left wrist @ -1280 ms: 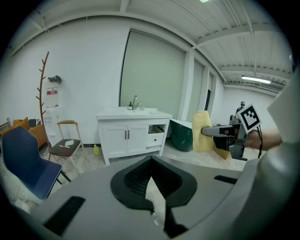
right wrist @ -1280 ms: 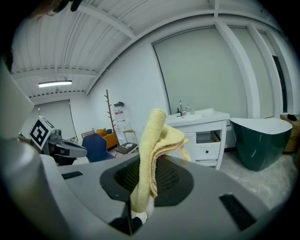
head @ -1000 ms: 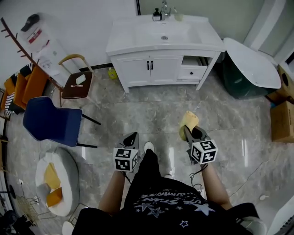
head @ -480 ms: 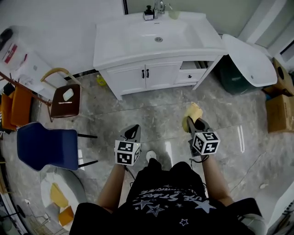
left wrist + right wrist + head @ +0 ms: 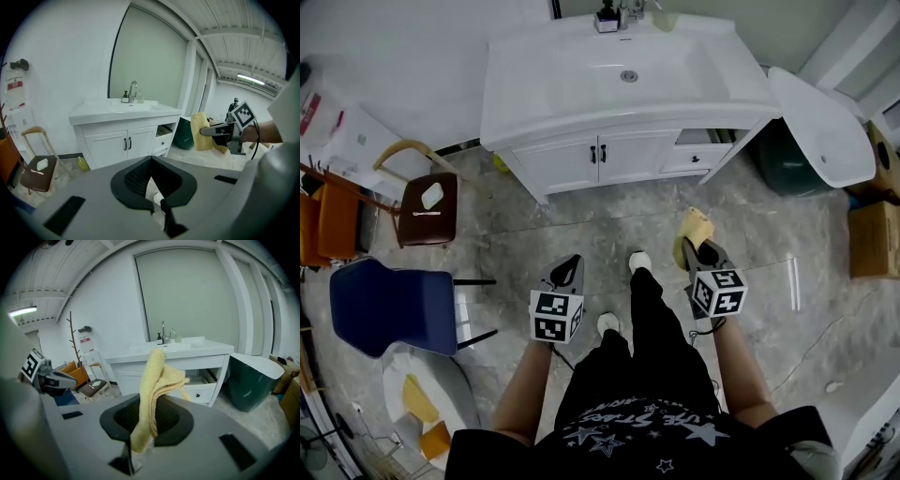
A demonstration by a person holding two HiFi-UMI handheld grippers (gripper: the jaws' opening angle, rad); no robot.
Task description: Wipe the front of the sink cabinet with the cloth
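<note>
The white sink cabinet (image 5: 609, 155) stands ahead across the marble floor, with two doors (image 5: 116, 145) and a small drawer (image 5: 694, 157) at its right; it also shows in the right gripper view (image 5: 173, 364). A folded yellow cloth (image 5: 694, 228) sticks up from my right gripper (image 5: 691, 251), which is shut on it (image 5: 154, 390). My left gripper (image 5: 567, 272) is shut with nothing in it (image 5: 152, 176). Both grippers hang over the floor, well short of the cabinet front.
A brown chair (image 5: 424, 208) and a blue chair (image 5: 389, 305) stand to the left. A dark green tub (image 5: 787, 155) with a white lid (image 5: 825, 122) sits right of the cabinet. Cardboard boxes (image 5: 874, 239) are at far right. My shoe (image 5: 639, 261) steps between the grippers.
The cabinet has come closer in the head view as the person walks forward; one foot has stepped ahead between the grippers. Both grippers keep their state.
</note>
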